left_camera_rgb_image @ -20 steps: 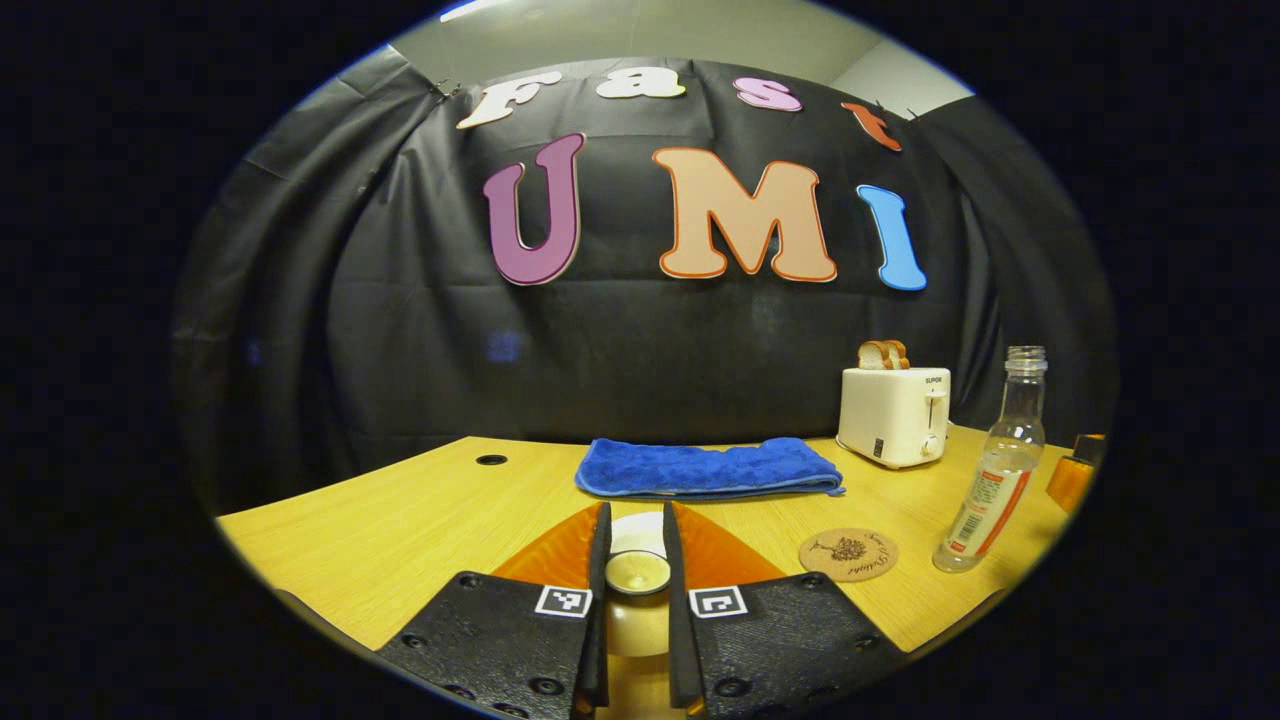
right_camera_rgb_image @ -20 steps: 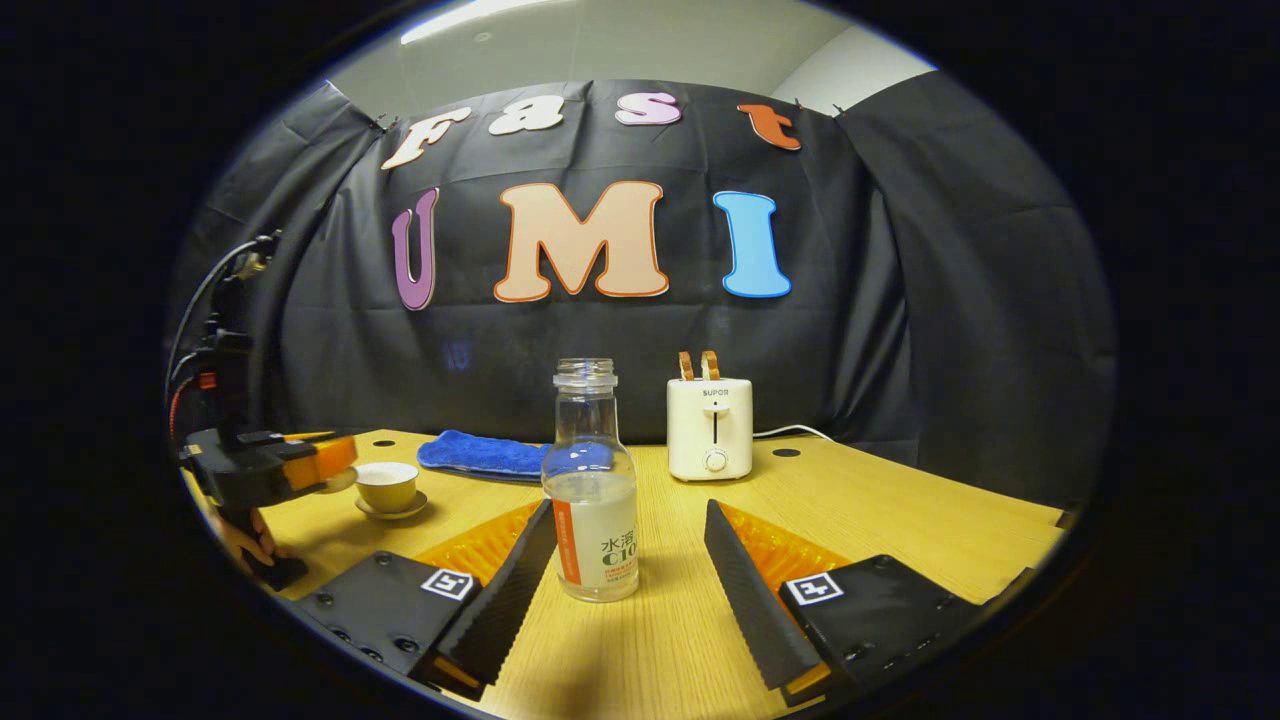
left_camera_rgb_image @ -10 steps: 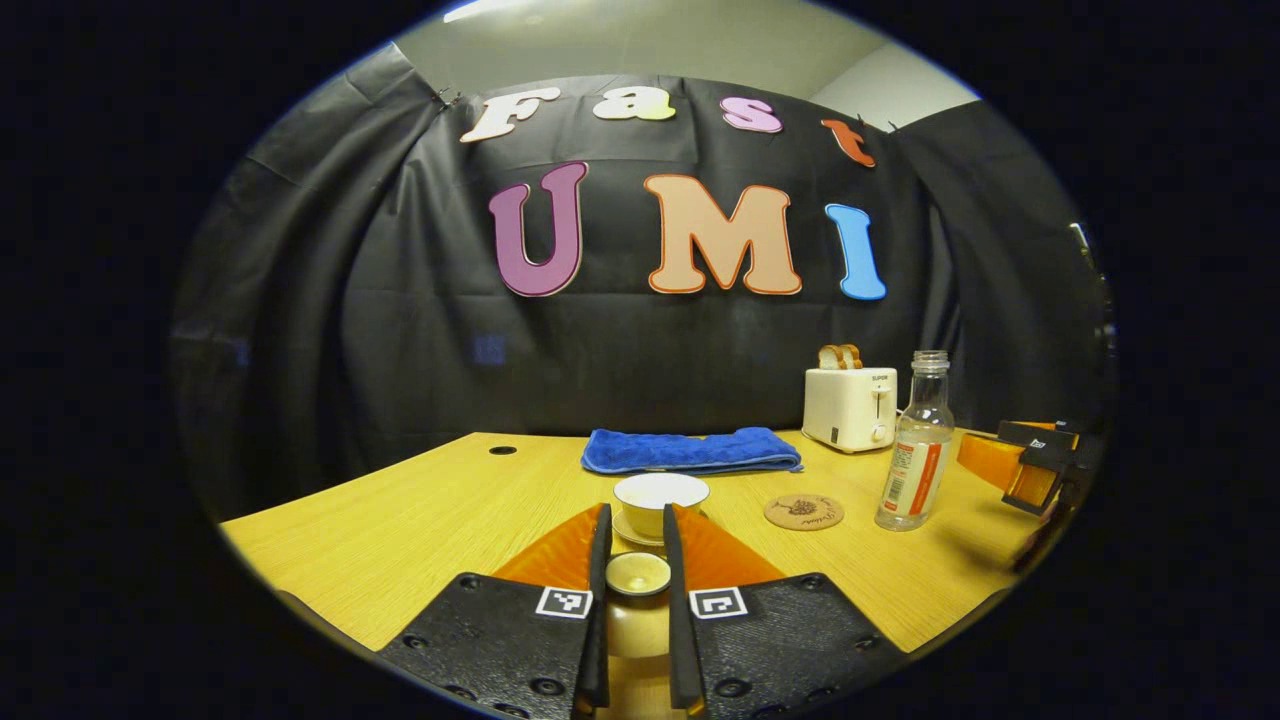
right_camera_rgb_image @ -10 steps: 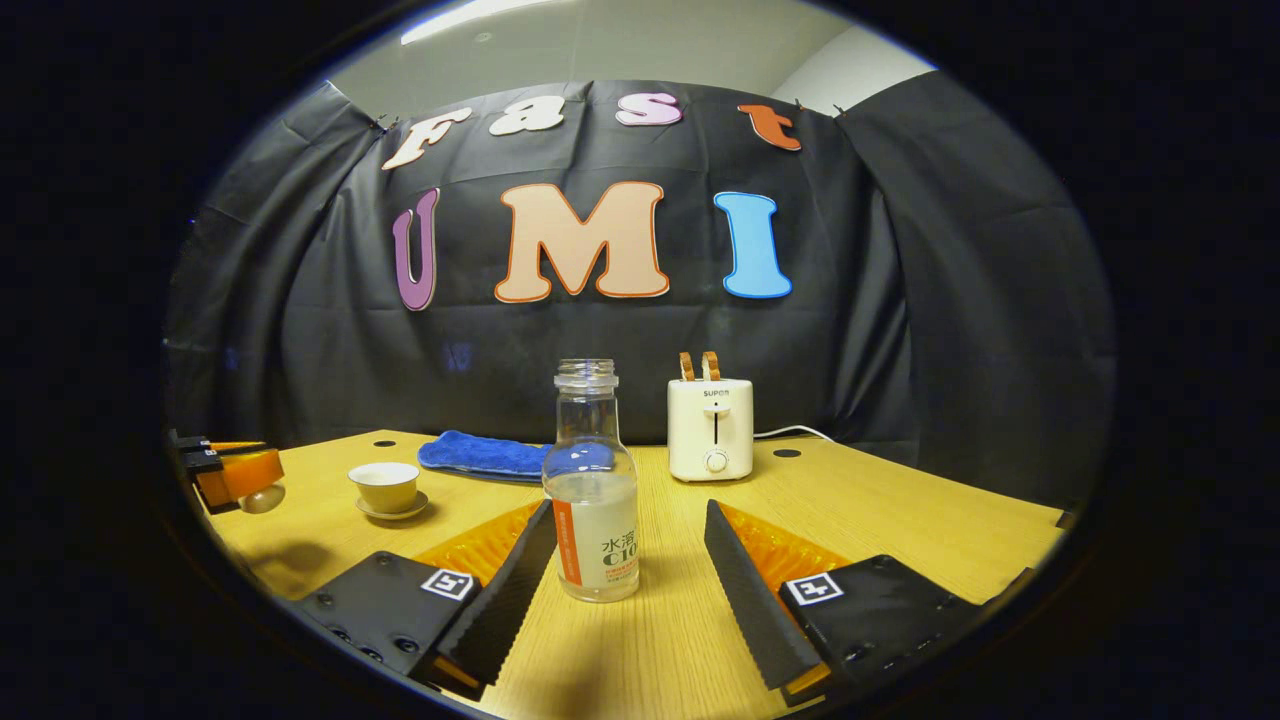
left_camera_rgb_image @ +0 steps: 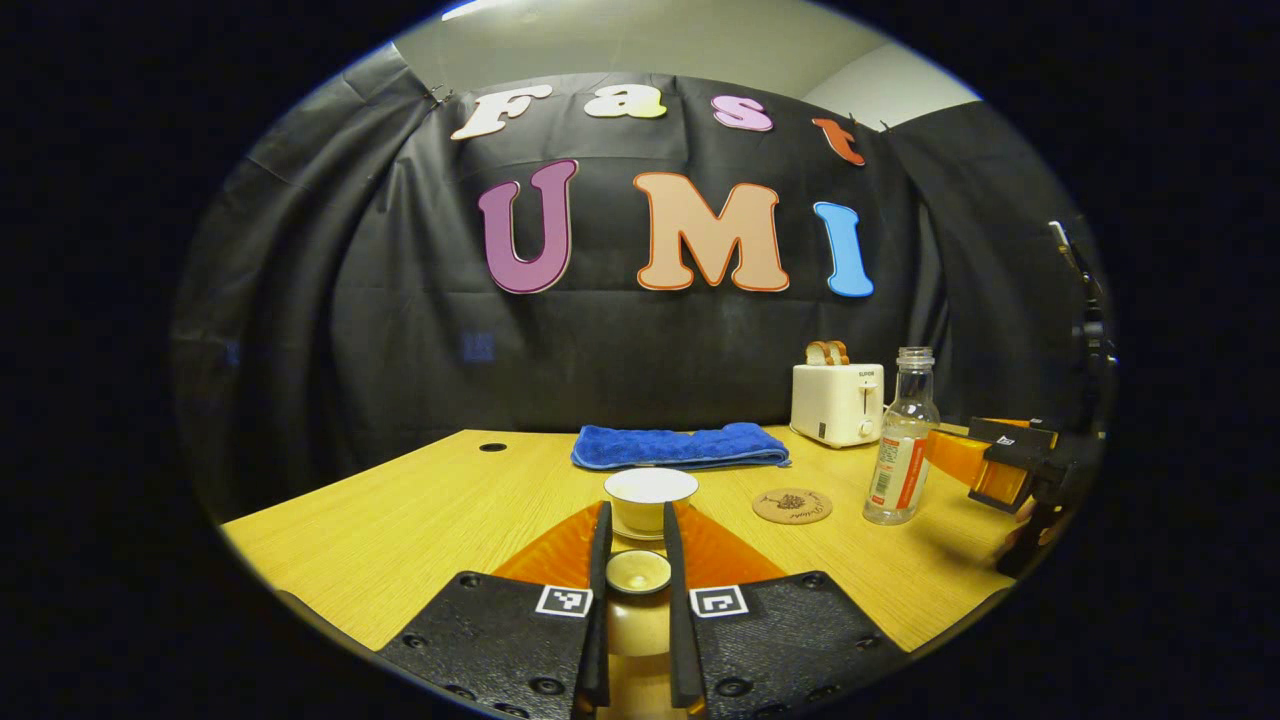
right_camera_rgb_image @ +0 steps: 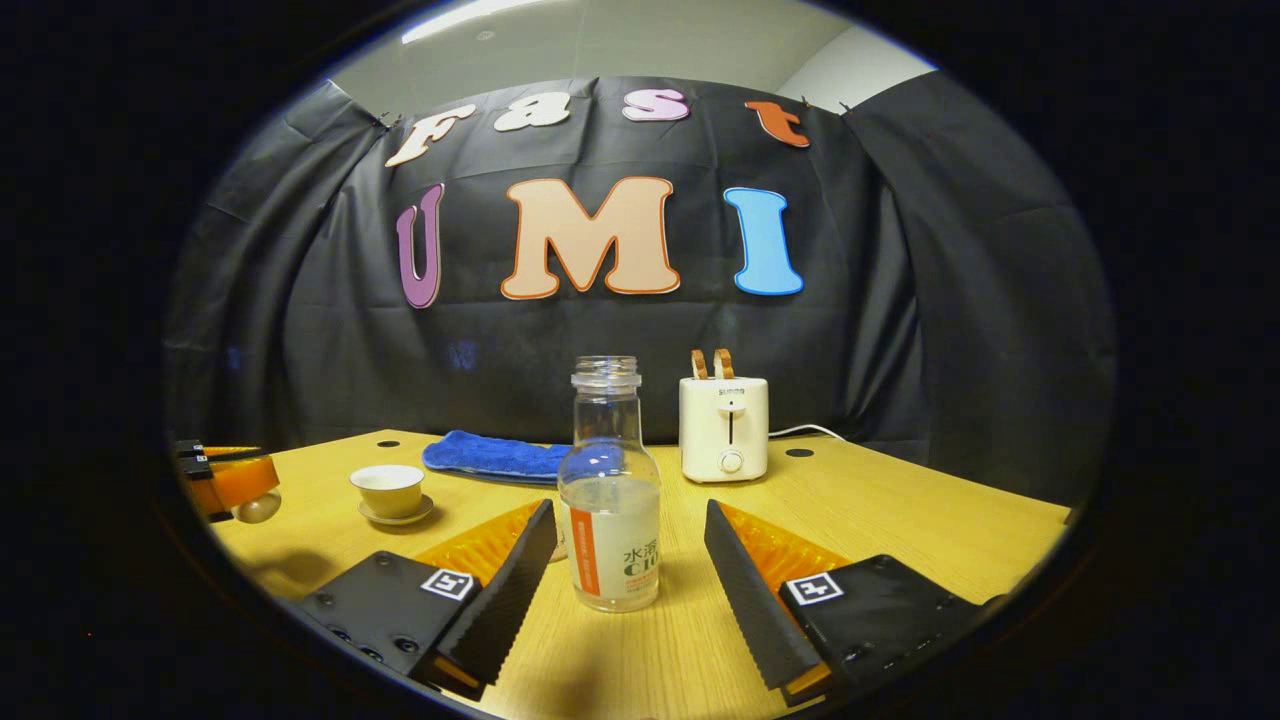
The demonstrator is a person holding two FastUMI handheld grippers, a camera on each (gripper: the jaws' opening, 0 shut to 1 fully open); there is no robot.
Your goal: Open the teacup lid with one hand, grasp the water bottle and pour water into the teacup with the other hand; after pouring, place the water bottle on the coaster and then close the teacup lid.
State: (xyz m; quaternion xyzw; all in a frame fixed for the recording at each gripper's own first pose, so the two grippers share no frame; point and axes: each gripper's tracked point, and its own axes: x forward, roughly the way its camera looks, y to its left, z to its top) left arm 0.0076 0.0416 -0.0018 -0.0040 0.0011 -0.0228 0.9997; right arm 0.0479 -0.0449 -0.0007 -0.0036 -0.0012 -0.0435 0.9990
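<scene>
Nearest, left gripper (left_camera_rgb_image: 637,560) clamps teacup lid (left_camera_rgb_image: 638,573), lifted off. Just beyond, teacup (left_camera_rgb_image: 650,497) uncovered on saucer. Right gripper (right_camera_rgb_image: 630,560) wide open, straddling water bottle (right_camera_rgb_image: 610,500), not touching. Coaster (left_camera_rgb_image: 791,505) bare, right of teacup. Grasp, pour, placing, lidding remain.

a recording booth dressed as a home: black cloth wall (right_camera_rgb_image: 900,330), wooden table (right_camera_rgb_image: 900,520) with toaster (right_camera_rgb_image: 723,428), blue towel (left_camera_rgb_image: 680,446) and coaster (left_camera_rgb_image: 792,505).
</scene>
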